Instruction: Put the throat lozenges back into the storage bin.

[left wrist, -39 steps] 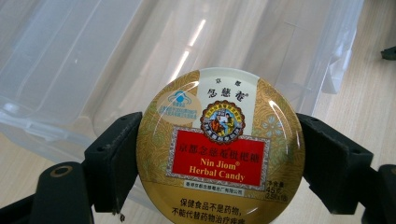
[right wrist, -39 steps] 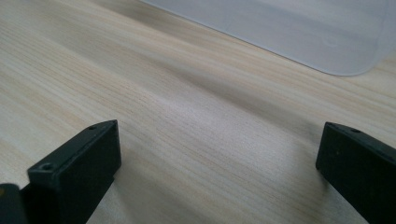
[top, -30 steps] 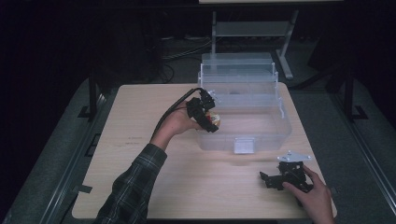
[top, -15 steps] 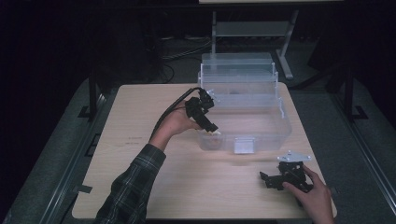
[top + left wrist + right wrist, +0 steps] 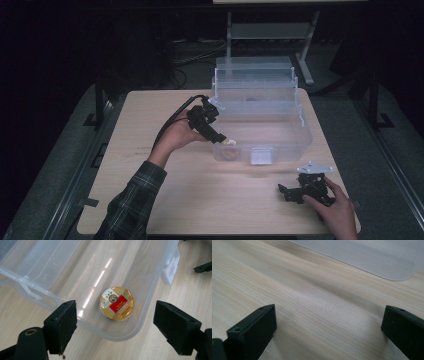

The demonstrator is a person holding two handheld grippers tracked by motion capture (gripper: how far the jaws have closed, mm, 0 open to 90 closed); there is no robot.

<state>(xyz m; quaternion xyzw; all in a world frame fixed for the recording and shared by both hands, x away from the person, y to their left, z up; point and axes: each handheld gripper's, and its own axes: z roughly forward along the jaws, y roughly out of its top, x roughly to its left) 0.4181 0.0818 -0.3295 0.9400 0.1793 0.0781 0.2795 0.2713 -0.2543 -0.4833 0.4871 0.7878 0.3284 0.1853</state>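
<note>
A round gold tin with a red label lies flat on the floor of a clear plastic bin, close to its near corner. My left gripper hovers just above that corner, jaws spread wide on either side of the tin and holding nothing. From above, the left gripper tilts down over the bin's front left rim, and the tin shows through the wall. My right gripper rests low at the table's front right, and its own view shows this right gripper open over bare wood.
The bin's lid stands up behind it at the table's far edge. A white latch sits on the bin's front wall. A cable trails from the left gripper across the table. Dark floor surrounds the table.
The left gripper has dropped toward the bin's front left corner and opened. The pale tin seen at its tips earlier now lies on the bin floor. The right gripper has stayed put.
</note>
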